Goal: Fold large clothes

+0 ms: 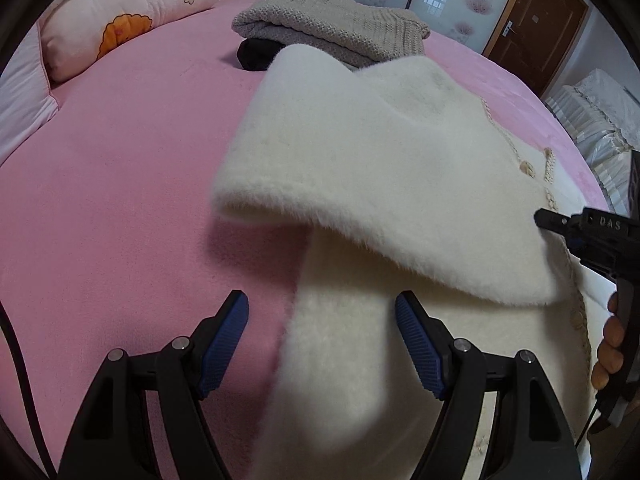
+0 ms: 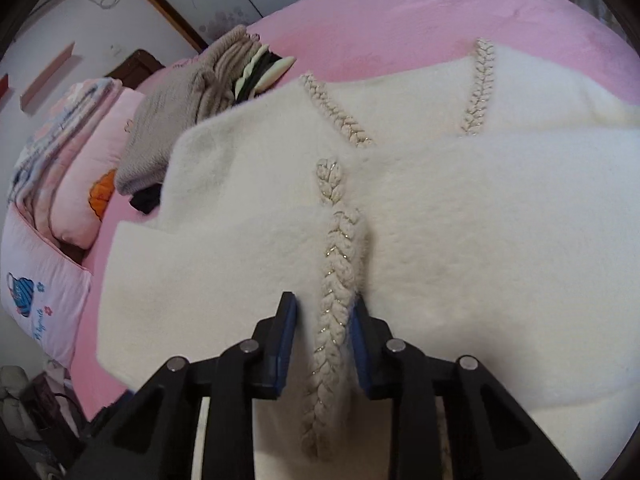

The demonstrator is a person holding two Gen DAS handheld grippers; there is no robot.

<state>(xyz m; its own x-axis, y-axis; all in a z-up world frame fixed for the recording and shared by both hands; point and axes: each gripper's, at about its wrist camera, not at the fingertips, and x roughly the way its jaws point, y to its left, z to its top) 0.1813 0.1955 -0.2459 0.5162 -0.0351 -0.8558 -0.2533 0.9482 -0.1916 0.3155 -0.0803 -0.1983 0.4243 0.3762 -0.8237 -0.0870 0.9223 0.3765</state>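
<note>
My right claw (image 2: 323, 322) pinches braid (image 2: 338, 280) on white coat (image 2: 480, 240). Left claw (image 1: 322, 334) wide, empty. Lay sleeve (image 1: 360, 152) flat, pull slow.

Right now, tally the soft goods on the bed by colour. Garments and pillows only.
Cream fluffy cardigan: 1
Beige knit sweater: 1
Black garment under the beige one: 1
Pink pillow: 1
Total: 4
More items may sit in the folded stack; I cannot separate them.

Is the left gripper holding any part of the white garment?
No, the left gripper is open, hovering above the white garment.
</note>
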